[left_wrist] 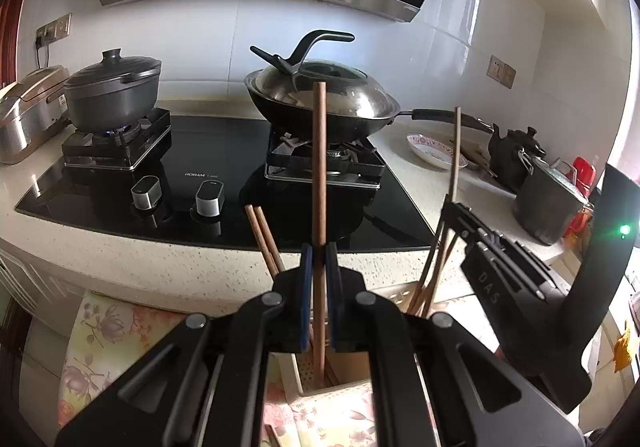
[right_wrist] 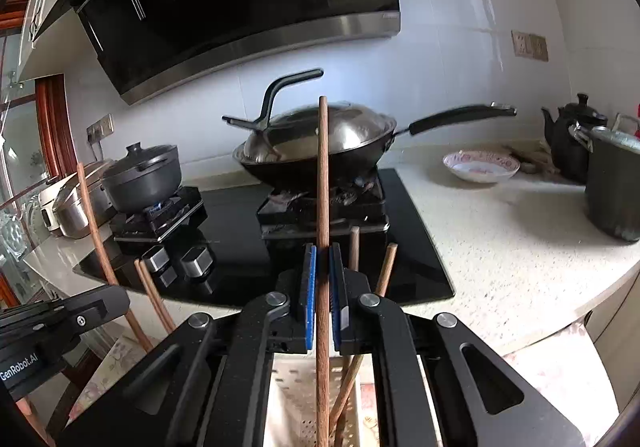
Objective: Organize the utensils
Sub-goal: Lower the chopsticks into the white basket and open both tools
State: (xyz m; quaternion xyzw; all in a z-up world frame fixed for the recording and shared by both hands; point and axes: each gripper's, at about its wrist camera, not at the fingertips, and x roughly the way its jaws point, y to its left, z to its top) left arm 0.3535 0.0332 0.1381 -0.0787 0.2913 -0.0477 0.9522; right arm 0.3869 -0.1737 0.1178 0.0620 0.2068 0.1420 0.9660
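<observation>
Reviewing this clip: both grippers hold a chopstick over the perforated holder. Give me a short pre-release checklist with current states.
1. Left gripper shut on its brown wooden chopstick: ok.
2. Right gripper shut on its own brown wooden chopstick: ok.
3. Both chopsticks near upright: ok.
4. Lower ends inside the cream perforated plastic holder: ok in both wrist views.
5. Tips resting on the holder's floor: cannot tell, hidden.
6. Grippers apart from each other: ok; the right gripper body sits off to the side in the left view.

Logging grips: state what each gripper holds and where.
Left gripper clamps a chopstick at its lower half; right gripper clamps another chopstick near mid-length.
</observation>
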